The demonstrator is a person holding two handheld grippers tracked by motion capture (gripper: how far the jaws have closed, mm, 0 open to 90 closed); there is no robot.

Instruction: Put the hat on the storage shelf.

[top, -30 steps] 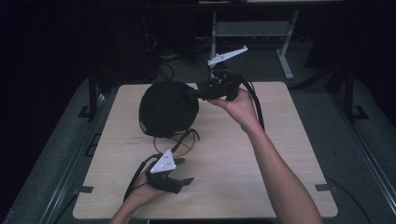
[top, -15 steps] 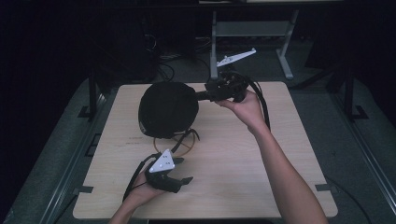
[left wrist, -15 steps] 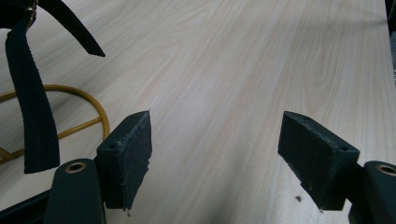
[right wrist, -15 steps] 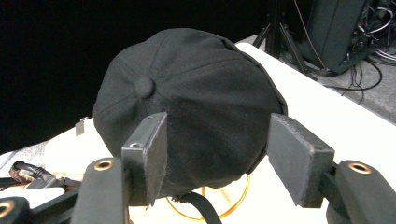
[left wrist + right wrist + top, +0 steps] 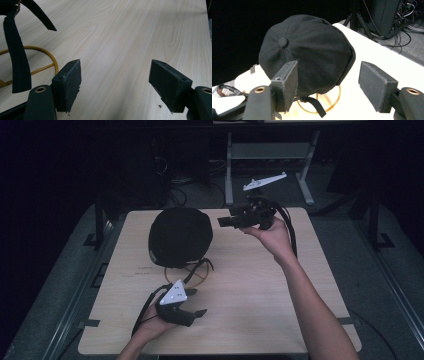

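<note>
Black cap (image 5: 180, 237) sat crown-up on a gold wire stand (image 5: 196, 276) at the far left-centre of the tabletop (image 5: 260, 295), straps (image 5: 17, 62) hanging off its near edge. Neither tool had hold of it. Right hand-held gripper (image 5: 223, 222) was held up just right of the cap, jaws wide apart, empty and pointed at it; in the right gripper view the cap (image 5: 307, 55) sat between and beyond the jaws, not touching. Left hand-held gripper (image 5: 192, 316) rested low at the near left, jaws also wide open and empty, aimed across bare wood with the stand's ring (image 5: 47, 57) and one strap at its side. Judgement: early stage, grasp not made, cap not yet lifted or moved, so all the handling was left. Tabletop was pale wood grain, otherwise bare. Room was dark; a metal frame (image 5: 270, 155) and loose cables (image 5: 180, 195) lay on the floor beyond the far edge.
</note>
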